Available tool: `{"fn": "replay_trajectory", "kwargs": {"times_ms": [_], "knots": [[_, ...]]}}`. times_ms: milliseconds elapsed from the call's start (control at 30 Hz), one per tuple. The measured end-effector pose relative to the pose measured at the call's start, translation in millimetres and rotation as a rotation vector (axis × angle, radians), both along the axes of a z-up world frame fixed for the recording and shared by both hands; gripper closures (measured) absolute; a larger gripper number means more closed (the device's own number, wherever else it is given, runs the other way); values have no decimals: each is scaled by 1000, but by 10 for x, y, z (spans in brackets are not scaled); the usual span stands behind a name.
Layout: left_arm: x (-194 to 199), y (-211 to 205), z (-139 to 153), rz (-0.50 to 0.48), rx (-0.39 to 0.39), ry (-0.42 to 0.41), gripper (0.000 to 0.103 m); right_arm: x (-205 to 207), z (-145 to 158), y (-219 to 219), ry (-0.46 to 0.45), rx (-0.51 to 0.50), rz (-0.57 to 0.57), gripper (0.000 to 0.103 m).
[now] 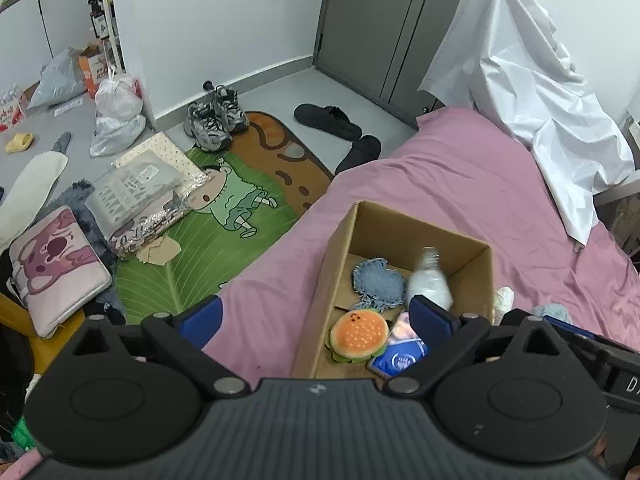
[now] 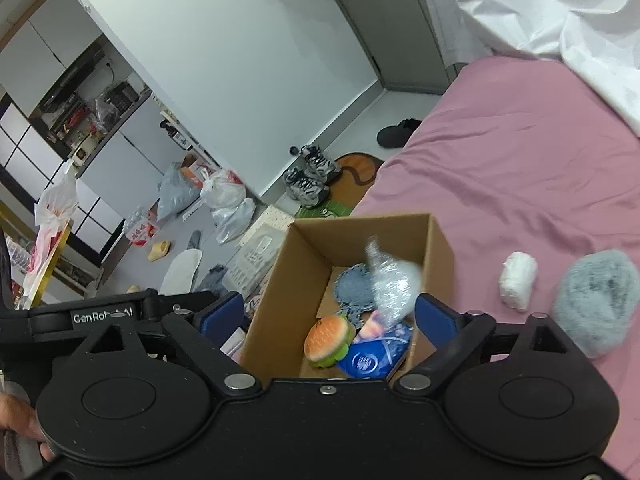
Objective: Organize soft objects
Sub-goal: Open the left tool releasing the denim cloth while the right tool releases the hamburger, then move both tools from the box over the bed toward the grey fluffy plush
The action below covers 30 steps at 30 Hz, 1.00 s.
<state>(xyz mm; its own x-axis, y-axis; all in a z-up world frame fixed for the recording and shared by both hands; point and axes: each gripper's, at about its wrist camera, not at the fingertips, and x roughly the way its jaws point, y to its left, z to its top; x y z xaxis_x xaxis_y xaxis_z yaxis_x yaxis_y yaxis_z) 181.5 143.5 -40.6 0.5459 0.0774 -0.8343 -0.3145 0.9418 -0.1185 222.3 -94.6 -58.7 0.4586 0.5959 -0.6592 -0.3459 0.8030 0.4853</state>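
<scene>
You hold both grippers above the near end of the cardboard box (image 2: 438, 240), which sits on the pink bedsheet (image 2: 520, 152) close to the bed's left edge, so anything let go from here lands inside rather than on the floor. Your right gripper (image 2: 328, 316) has its blue-padded jaws spread wide with nothing between them; your left gripper (image 1: 316, 316) is just as wide open and also empty, straddling the box's left wall. A blurred plastic bottle filled with something pale (image 2: 390, 280) appears over the middle of the box, neck pointing to the far side; the smear suggests it is moving, and I cannot tell whether it touches the bottom yet. Beneath it lie a blue knitted piece (image 2: 352, 284) toward the far end, a plush burger (image 2: 328, 340) at the near left, and a blue packet (image 2: 368, 360) at the near right, so the box is already serving as the collection point. Two soft things remain outside on the sheet to the right of the box: a small white roll (image 2: 518, 280) just beside it and a grey fluffy plush (image 2: 596, 300) farther right. By my judgement those are what is left, and your right gripper is the nearer one to reach them.
</scene>
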Motion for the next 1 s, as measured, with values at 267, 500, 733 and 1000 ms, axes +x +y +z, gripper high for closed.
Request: {"fn": "replay_trajectory", "kwargs": {"times_ms": [267, 500, 733, 1000], "knots": [[-81, -311, 114, -41, 26, -39, 0, -38, 60, -272, -11, -51, -45, 0], [-124, -599, 123, -83, -43, -73, 0, -114, 125, -583, -16, -54, -97, 0], [-142, -939, 68, -109, -69, -64, 0, -219, 174, -908, -27, -45, -139, 0], [-95, -1270, 44, -111, -44, -59, 0, -245, 72, -1272, -4, -52, -181, 0]]}}
